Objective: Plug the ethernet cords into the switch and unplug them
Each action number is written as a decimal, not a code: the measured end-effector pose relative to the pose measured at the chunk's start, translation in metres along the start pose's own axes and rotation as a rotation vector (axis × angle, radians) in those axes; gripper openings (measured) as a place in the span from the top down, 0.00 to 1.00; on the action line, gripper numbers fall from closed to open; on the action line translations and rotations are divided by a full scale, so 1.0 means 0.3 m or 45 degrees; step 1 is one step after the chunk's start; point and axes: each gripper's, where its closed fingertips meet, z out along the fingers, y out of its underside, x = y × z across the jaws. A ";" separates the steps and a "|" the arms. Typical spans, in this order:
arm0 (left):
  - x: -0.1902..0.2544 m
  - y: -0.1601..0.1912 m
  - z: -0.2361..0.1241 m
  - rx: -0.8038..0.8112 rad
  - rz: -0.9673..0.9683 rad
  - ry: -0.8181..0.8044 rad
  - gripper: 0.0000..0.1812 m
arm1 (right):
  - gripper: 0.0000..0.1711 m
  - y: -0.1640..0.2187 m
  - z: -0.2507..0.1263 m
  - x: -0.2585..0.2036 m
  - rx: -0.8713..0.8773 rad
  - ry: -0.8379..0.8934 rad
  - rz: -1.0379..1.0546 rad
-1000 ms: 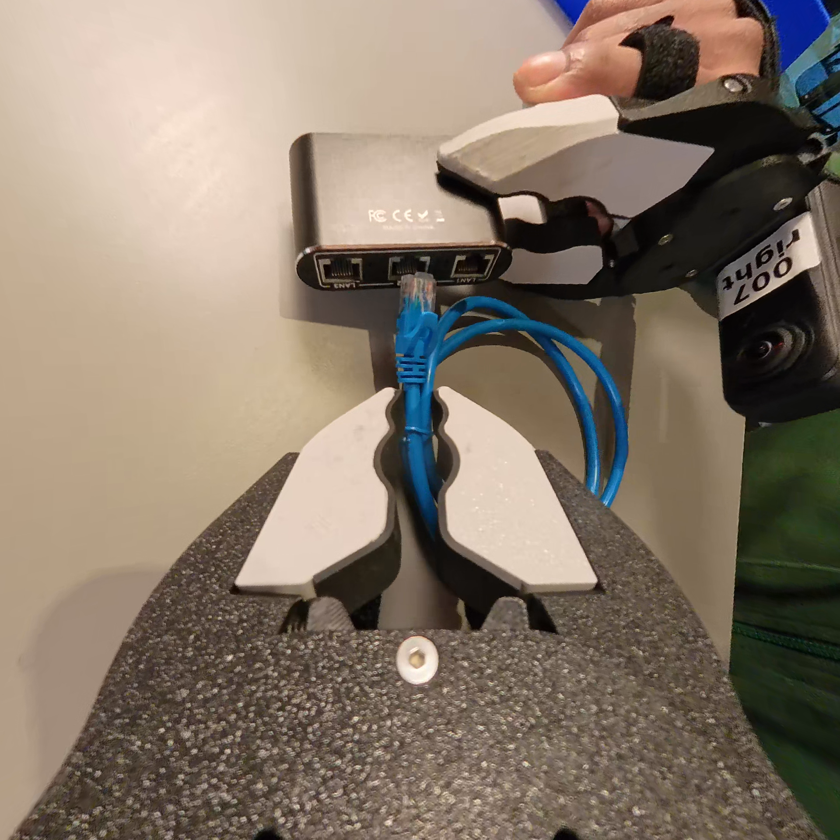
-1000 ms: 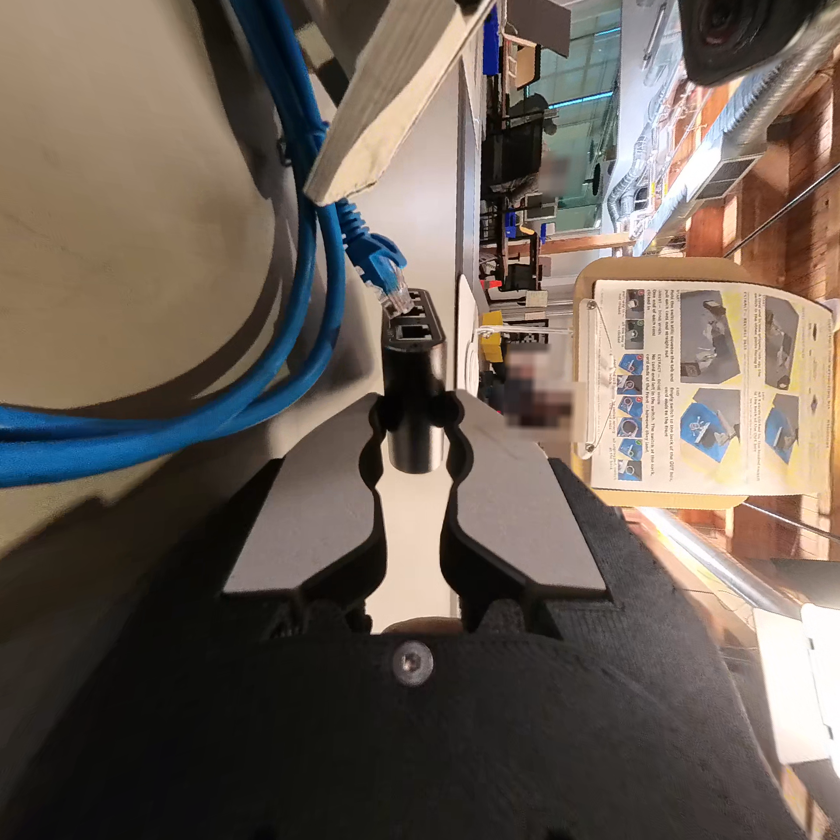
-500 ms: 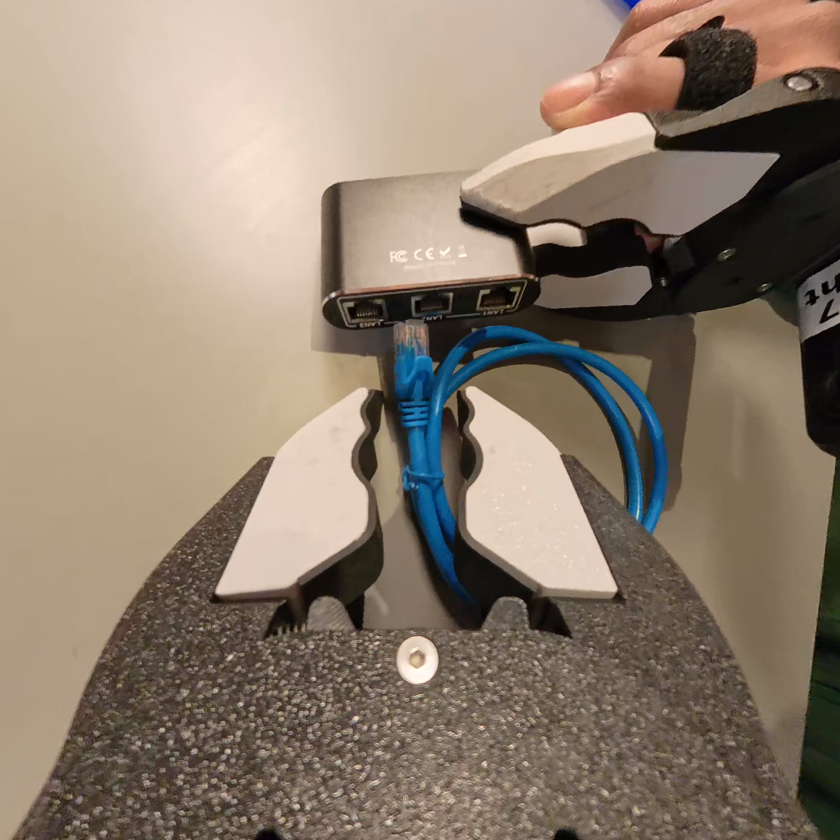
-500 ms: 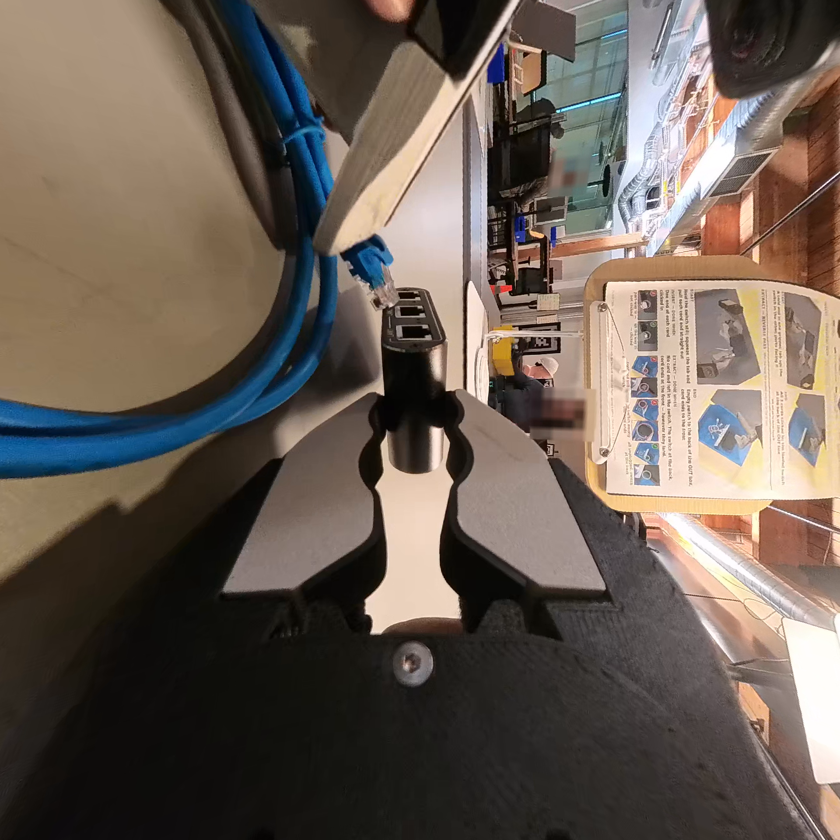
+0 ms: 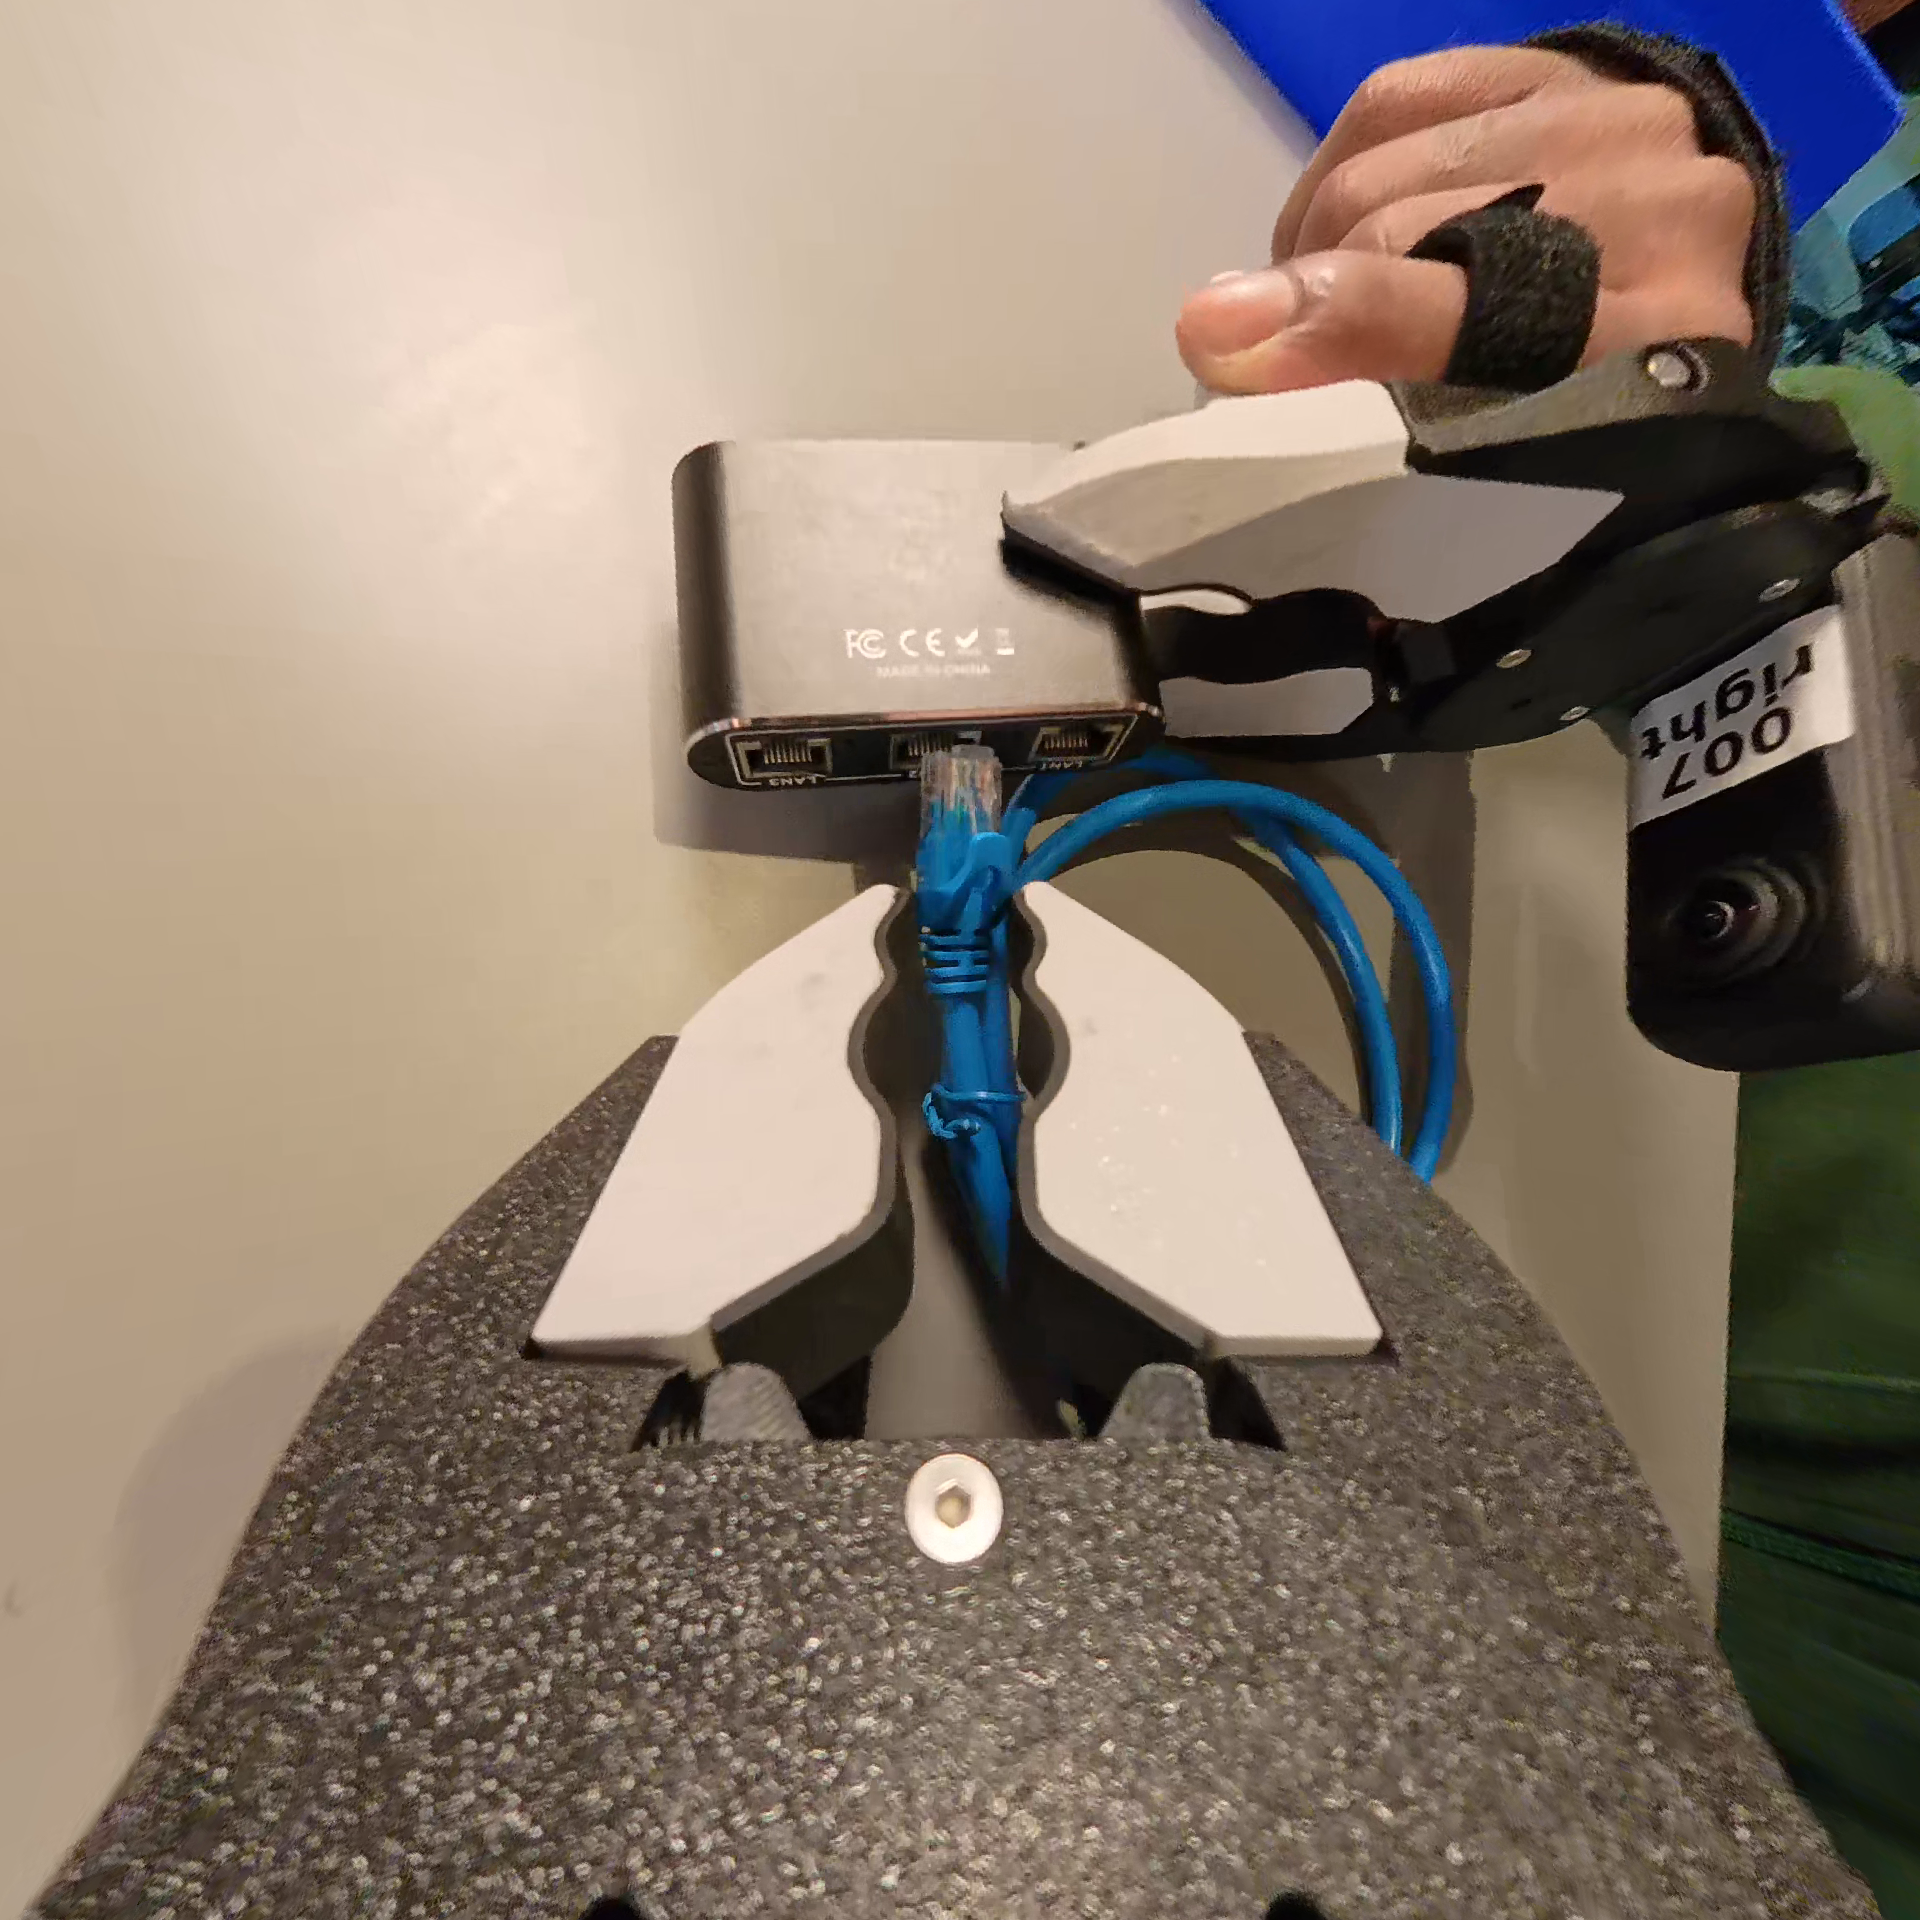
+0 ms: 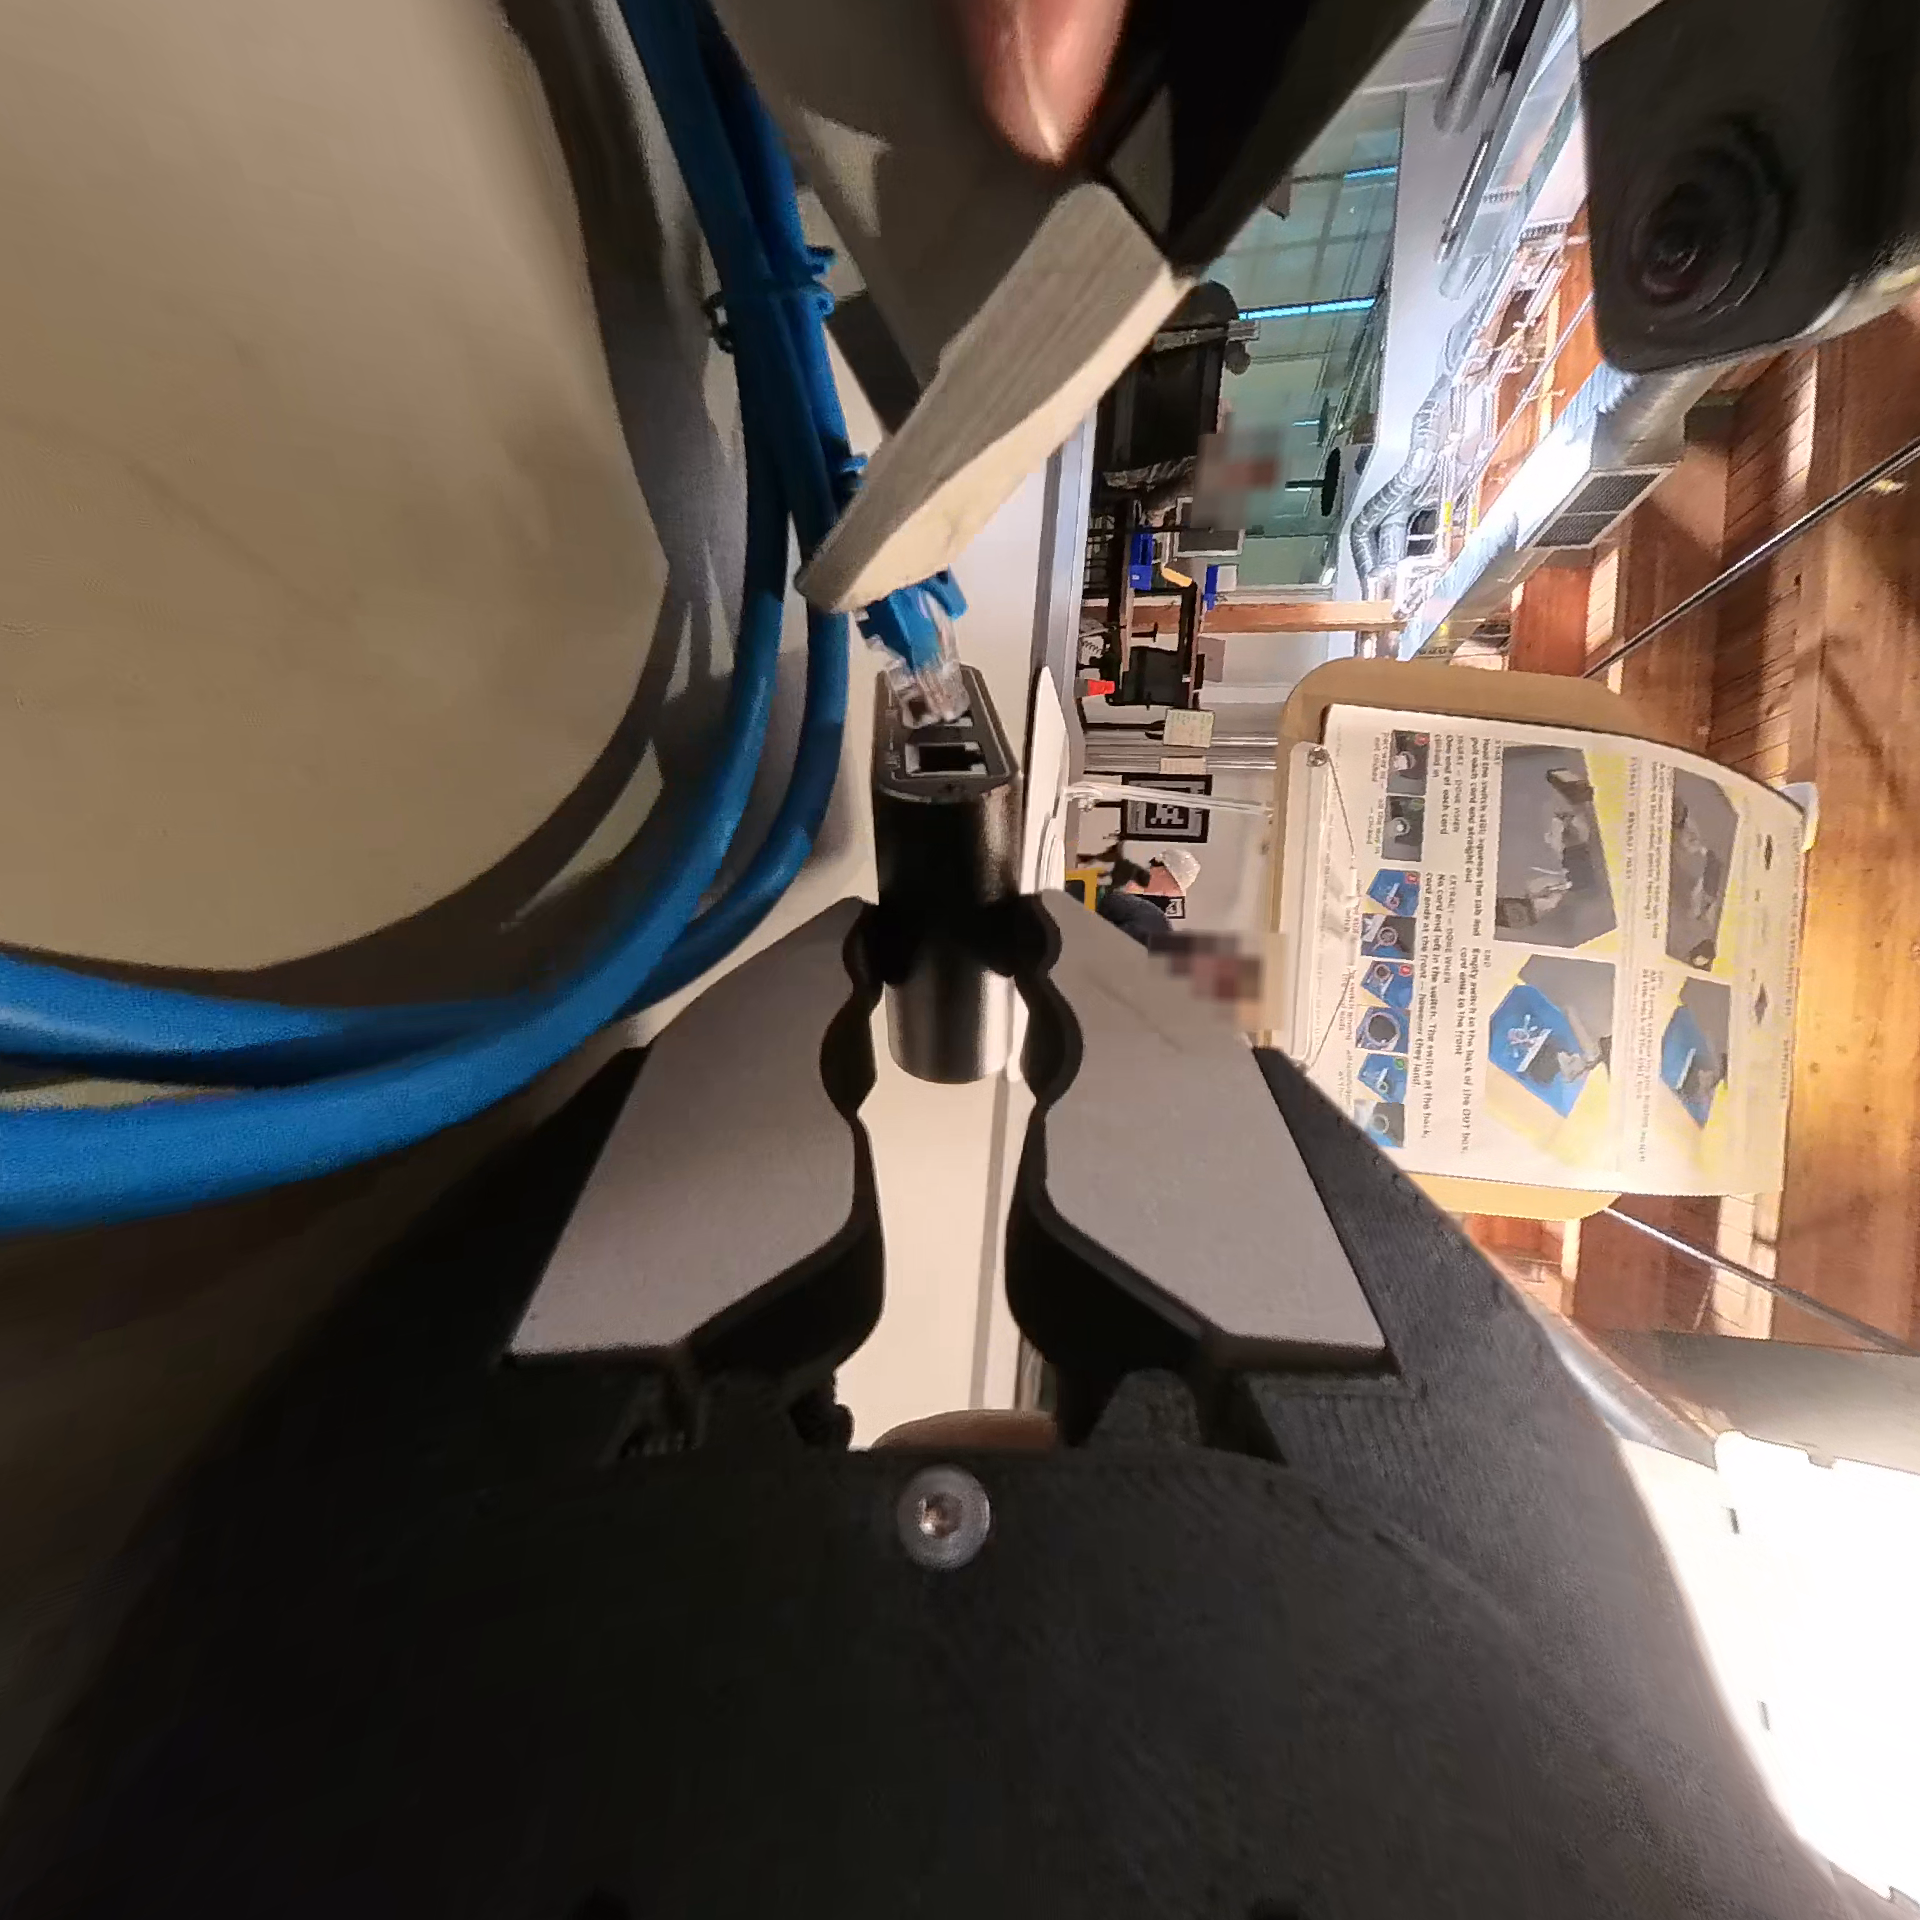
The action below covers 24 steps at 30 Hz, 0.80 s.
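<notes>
With our left gripper (image 5: 961,914) clamped on the blue ethernet cord (image 5: 961,997) and our right gripper (image 6: 943,935) clamped on the dark metal switch (image 5: 894,592), we should line the clear plug (image 5: 961,779) square with the middle port and push straight.

Small white printed marks sit on the dark switch (image 5: 914,582), with tiny labels under its three ports; a white sticker (image 5: 1730,727) with black characters is on the right gripper; a printed instruction sheet (image 6: 1538,956) stands behind, with writing

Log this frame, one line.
left gripper: shut on blue ethernet cord | plug: at middle port | right gripper: shut on switch
</notes>
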 end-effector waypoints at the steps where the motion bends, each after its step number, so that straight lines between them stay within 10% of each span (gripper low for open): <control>1: 0.001 0.001 0.000 0.000 -0.015 0.013 0.91 | 0.86 -0.003 -0.001 -0.001 0.003 0.005 -0.016; 24: 0.091 0.045 -0.025 -0.073 -0.131 0.387 0.91 | 0.86 -0.085 -0.077 0.022 0.247 0.111 -0.287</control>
